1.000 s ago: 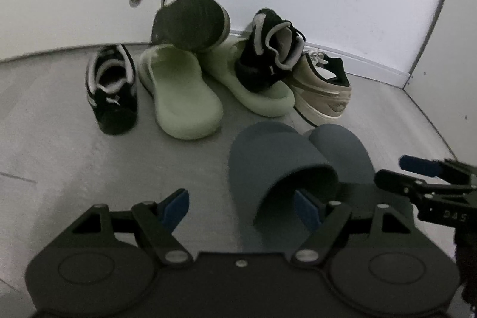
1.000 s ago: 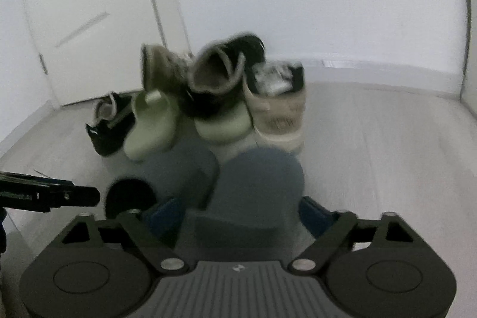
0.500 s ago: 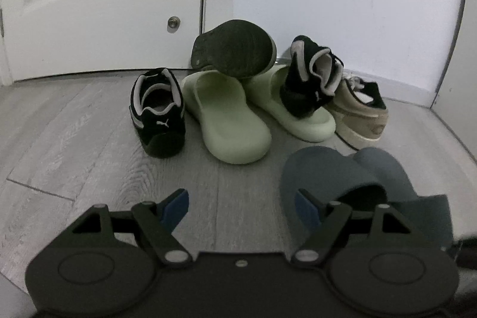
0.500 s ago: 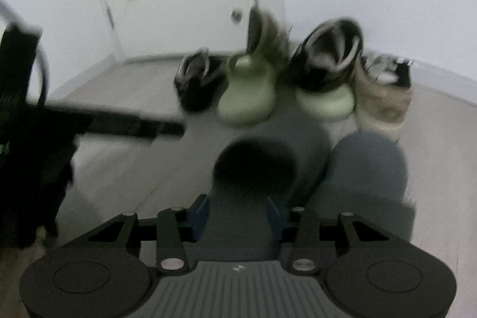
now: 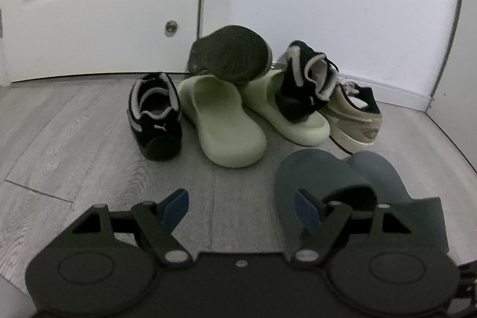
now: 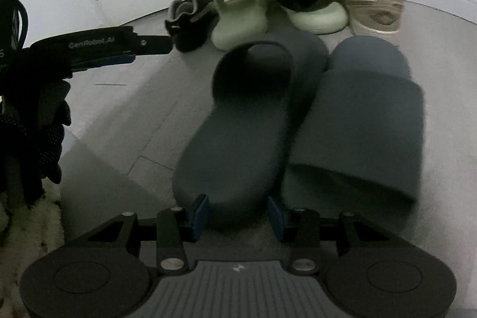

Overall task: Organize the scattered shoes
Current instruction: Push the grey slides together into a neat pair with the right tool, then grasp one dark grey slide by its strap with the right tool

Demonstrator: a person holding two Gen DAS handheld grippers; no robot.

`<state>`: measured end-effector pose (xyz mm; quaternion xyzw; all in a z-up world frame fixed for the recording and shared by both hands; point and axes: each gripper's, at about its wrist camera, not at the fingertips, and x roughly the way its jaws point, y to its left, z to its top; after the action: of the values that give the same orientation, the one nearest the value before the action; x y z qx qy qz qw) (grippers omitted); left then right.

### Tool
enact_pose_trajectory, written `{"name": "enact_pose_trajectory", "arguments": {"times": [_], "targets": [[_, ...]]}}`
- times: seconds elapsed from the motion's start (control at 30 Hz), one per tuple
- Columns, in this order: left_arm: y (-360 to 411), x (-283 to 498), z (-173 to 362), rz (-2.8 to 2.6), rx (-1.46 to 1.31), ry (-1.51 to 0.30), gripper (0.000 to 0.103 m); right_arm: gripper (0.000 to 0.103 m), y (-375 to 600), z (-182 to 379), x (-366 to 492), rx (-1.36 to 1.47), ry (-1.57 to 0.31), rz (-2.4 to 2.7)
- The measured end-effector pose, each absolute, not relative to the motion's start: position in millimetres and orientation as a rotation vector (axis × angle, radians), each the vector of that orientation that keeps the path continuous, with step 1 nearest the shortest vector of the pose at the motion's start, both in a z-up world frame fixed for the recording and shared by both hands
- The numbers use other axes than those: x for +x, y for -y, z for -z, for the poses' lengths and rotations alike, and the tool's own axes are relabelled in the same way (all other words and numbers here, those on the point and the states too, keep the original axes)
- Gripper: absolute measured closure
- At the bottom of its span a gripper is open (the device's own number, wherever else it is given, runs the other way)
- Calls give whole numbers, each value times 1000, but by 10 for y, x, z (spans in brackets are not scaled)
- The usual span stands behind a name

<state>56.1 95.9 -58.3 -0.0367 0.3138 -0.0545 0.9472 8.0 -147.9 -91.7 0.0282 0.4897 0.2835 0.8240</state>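
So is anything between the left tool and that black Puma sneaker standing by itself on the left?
Nothing visible: bare grey floor lies between the open left tool and the black Puma sneaker. The green slide sits just beside it.

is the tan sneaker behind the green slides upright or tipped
Tipped: the tan sneaker stands on end, dark sole facing out, leaning over the green slides.

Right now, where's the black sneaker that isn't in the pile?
Left wrist view: black sneaker stands on the floor at the group's left end, beside the green slide, before the white door.
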Motion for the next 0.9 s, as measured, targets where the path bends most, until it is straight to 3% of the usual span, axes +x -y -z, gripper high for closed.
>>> {"name": "enact_pose_trajectory", "arguments": {"times": [0.43, 0.63, 0.77, 0.9], "targets": [[-1196, 609, 573, 9, -110, -631, 24, 56, 863, 1063, 543, 65, -1000, -795], [-1224, 665, 616, 12, -138, -653, 24, 35, 1246, 773, 766, 54, -914, -716], [-1155, 648, 605, 39, -94, -642, 24, 29, 1428, 669, 1083, 94, -879, -703], [-1140, 645, 606, 39, -77, -644, 24, 27, 1257, 654, 1269, -71, -791, -632]]}}
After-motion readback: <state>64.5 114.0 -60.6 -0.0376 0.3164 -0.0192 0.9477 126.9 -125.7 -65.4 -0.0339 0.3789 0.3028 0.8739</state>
